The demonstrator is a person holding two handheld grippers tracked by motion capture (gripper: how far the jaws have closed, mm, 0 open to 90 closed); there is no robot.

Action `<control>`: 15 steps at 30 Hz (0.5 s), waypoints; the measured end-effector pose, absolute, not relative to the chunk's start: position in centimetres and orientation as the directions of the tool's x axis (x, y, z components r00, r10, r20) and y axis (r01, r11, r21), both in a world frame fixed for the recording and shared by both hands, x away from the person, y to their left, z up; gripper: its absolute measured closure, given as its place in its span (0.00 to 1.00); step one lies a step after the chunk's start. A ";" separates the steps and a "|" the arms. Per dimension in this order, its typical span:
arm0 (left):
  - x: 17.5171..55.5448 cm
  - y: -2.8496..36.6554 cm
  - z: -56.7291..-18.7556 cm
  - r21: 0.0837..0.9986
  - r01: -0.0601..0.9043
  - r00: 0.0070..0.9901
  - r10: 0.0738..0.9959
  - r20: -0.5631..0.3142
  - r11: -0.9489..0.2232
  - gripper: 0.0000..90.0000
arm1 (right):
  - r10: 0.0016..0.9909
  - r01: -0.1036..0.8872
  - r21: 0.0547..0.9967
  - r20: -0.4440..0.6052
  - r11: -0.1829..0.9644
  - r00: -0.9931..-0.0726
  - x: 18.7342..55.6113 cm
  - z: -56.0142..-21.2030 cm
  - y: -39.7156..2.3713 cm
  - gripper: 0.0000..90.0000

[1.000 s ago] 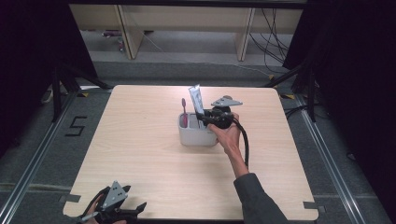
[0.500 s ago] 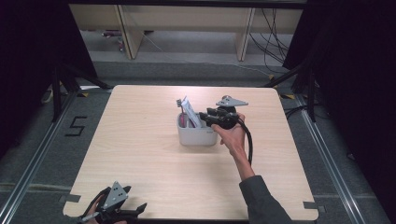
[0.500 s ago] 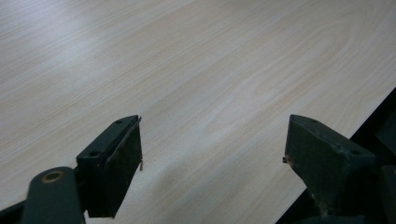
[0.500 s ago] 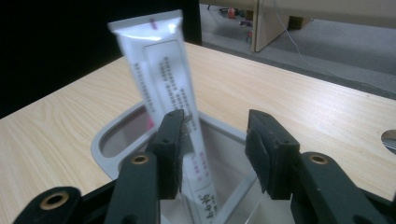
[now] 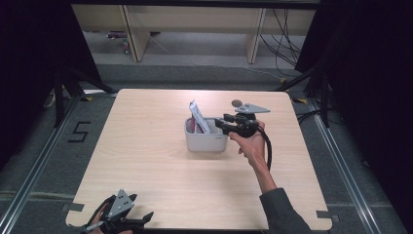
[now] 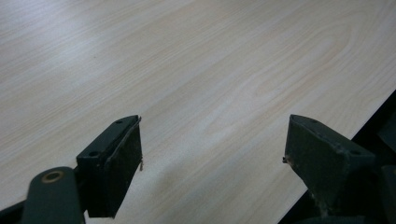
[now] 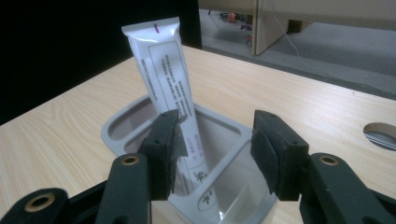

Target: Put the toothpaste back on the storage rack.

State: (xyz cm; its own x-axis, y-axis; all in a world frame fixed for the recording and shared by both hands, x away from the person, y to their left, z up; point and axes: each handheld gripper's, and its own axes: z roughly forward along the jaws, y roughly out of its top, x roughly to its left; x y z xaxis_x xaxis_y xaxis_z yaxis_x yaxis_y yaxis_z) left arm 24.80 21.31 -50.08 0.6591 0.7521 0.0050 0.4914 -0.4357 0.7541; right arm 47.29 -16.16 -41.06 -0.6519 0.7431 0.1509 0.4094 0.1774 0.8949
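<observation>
High view: a pale wooden table [image 5: 160, 161] is carrying a grey holder [image 5: 205, 136] near its middle, and a white tube [image 5: 198, 117] is standing in the holder, leaning toward the left and far side, with something pink beside it that is too small to tell. The right gripper [image 5: 220, 123] is hanging just at the holder's right rim, held level and pointing left, with the person's right hand [image 5: 253, 146] and a dark sleeve reaching in from the bottom right. The left gripper [image 5: 141, 220] is lying at the near left edge of the table, well apart from the holder.

Left gripper view: the two black jaws are standing wide apart over bare wood near the table's edge, released, with nothing between them.

Right gripper view: the right gripper [image 7: 212, 149] is hovering over the holder [image 7: 224, 172], its jaws having just been opening and now released. The tube [image 7: 168, 93] is standing tilted in the holder's near compartment, beyond the left jaw, with no pad pressing on it. A round hole [image 7: 380, 134] is showing in the table at the right.
</observation>
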 end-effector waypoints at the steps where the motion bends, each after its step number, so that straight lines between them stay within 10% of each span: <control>1: 24.8 21.3 -50.1 0.754 0.491 0.659 0.752 0.005 -0.436 0.20 | 0.744 0.385 0.902 0.119 0.196 -0.658 47.3 -41.1 -16.4 0.58; 15: 24.9 21.3 -50.1 0.754 0.490 0.660 0.751 0.008 -0.438 0.20 | 0.737 0.403 0.895 0.142 0.189 -0.661 46.3 -41.3 -17.7 0.52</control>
State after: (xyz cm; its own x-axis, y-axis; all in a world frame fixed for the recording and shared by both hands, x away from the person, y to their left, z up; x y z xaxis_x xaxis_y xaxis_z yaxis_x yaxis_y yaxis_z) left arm 24.89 21.33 -50.07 0.6601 0.7511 0.0079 0.4896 -0.4382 0.7539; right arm 46.33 -17.67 -41.35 -0.6612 0.7366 0.1422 0.4033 0.1892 0.8953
